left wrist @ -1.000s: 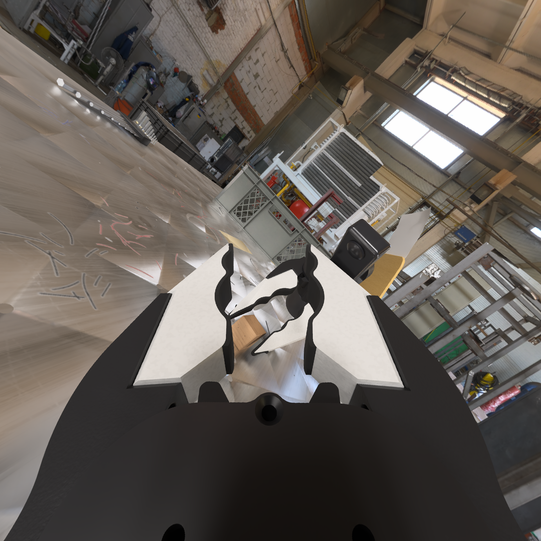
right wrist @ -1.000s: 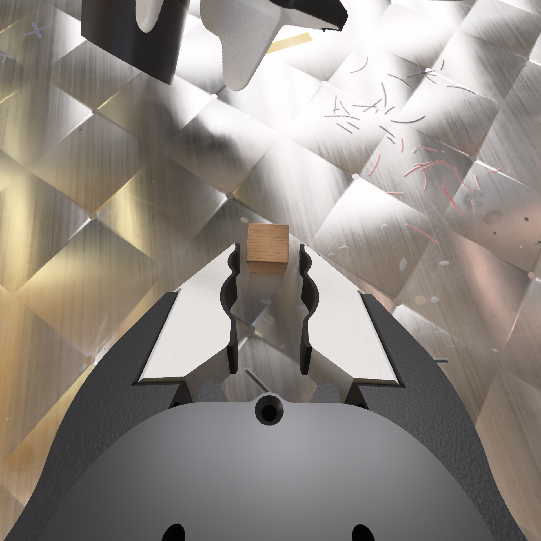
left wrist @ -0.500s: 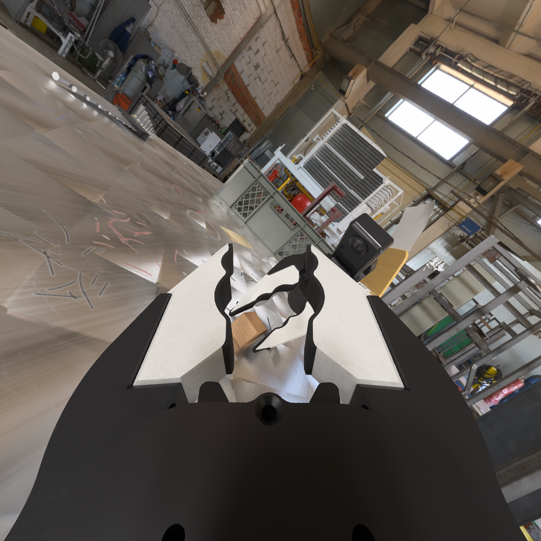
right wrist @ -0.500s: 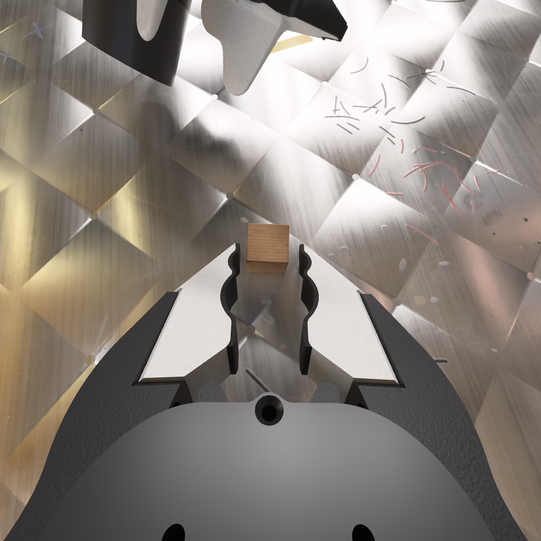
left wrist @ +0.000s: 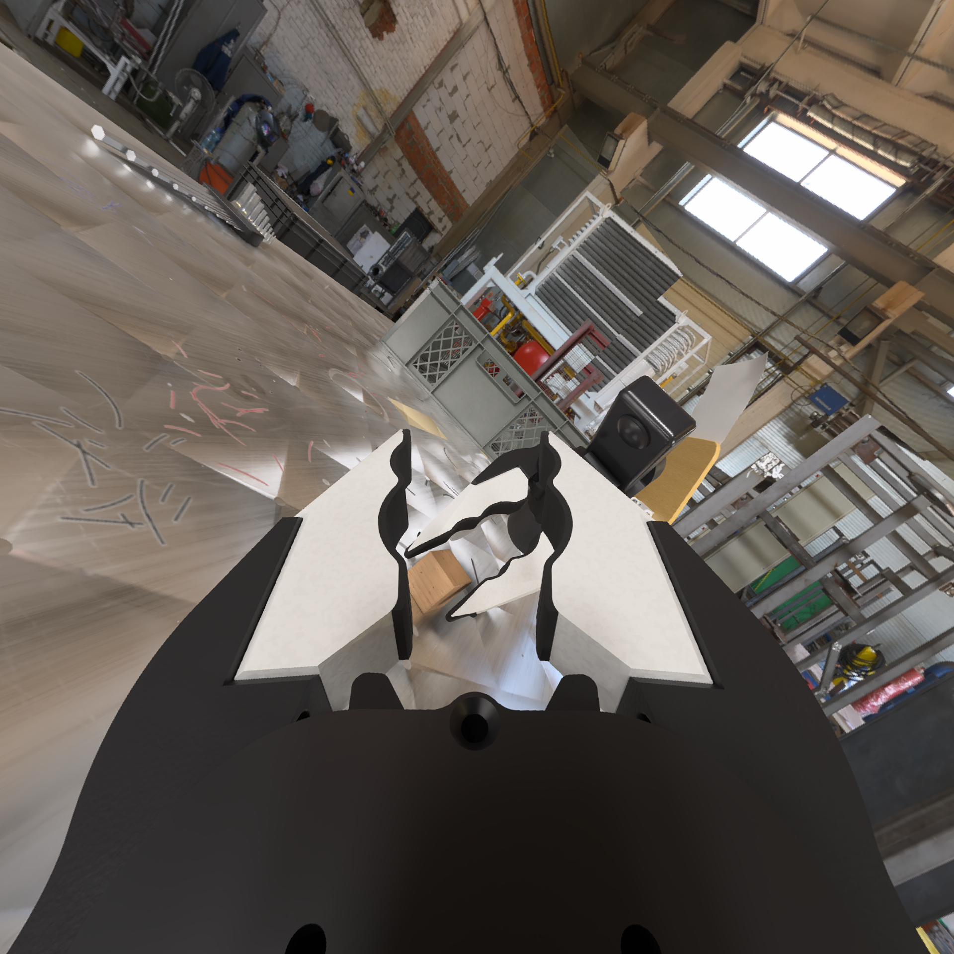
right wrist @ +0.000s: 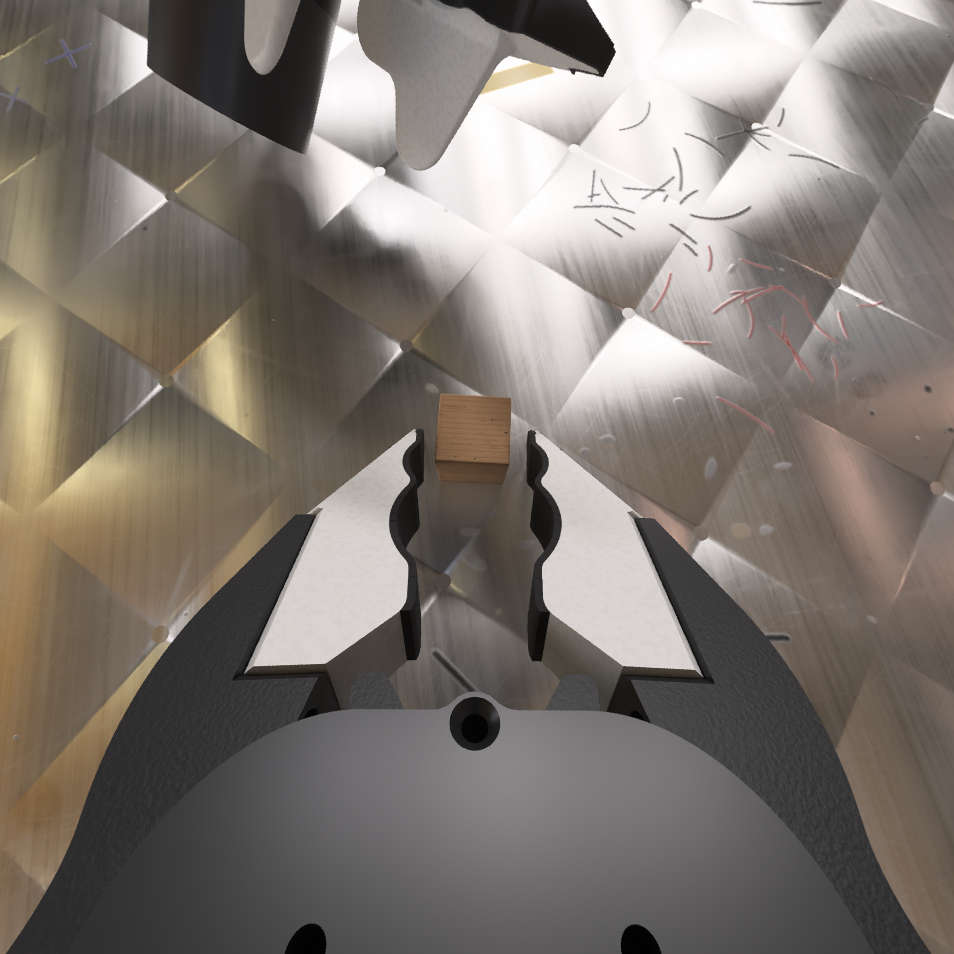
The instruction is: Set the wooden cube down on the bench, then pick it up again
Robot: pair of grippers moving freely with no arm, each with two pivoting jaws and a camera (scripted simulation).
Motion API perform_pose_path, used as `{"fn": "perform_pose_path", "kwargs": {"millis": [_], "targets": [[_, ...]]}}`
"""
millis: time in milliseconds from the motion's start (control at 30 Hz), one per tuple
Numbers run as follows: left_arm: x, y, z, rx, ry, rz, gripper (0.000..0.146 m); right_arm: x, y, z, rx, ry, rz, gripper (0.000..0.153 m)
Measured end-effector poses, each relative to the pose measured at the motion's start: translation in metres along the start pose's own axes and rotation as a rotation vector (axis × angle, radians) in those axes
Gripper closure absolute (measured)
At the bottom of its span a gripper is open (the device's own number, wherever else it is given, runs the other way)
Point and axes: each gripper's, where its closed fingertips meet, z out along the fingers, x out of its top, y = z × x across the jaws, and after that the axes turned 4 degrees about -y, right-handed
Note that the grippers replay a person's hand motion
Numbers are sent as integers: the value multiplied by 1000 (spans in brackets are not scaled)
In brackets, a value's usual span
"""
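The wooden cube point(right wrist: 472, 439) sits on the brushed metal bench point(right wrist: 155, 464). My right gripper point(right wrist: 475, 436) is open, with one fingertip on each side of the cube and a small gap at each side. My left gripper point(left wrist: 475, 436) is open and empty and hangs above the bench. Between its fingers it shows the cube point(left wrist: 436, 578) and the right gripper's fingers point(left wrist: 511, 583) beside it. In the right wrist view the left gripper point(right wrist: 413, 77) is at the top edge, beyond the cube.
A grey plastic crate point(left wrist: 464, 371) stands on the bench point(left wrist: 103, 568) beyond the grippers. Black and red scratch marks point(right wrist: 722, 258) lie on the bench to the right of the cube. Workshop racks and machines stand in the background.
The left gripper has drifted slightly, so its view has shifted a little. The right gripper and the cube have not moved.
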Motion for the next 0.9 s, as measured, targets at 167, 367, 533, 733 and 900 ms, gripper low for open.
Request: {"fn": "perform_pose_path", "kwargs": {"millis": [167,367,533,733,900], "targets": [[0,0,0,1,1,3,96,0,0,0,0,0,0,113],[-2,3,1,13,-13,50,95,0,-1,0,7,1,1,115],[3,5,-2,38,13,117,94,0,0,0,5,1,19,125],[11,10,-8,78,57,229,90,7,-4,-10,161,79,265,125],[1,16,0,52,-4,268,84,31,-12,-42,569,261,706,125]]}}
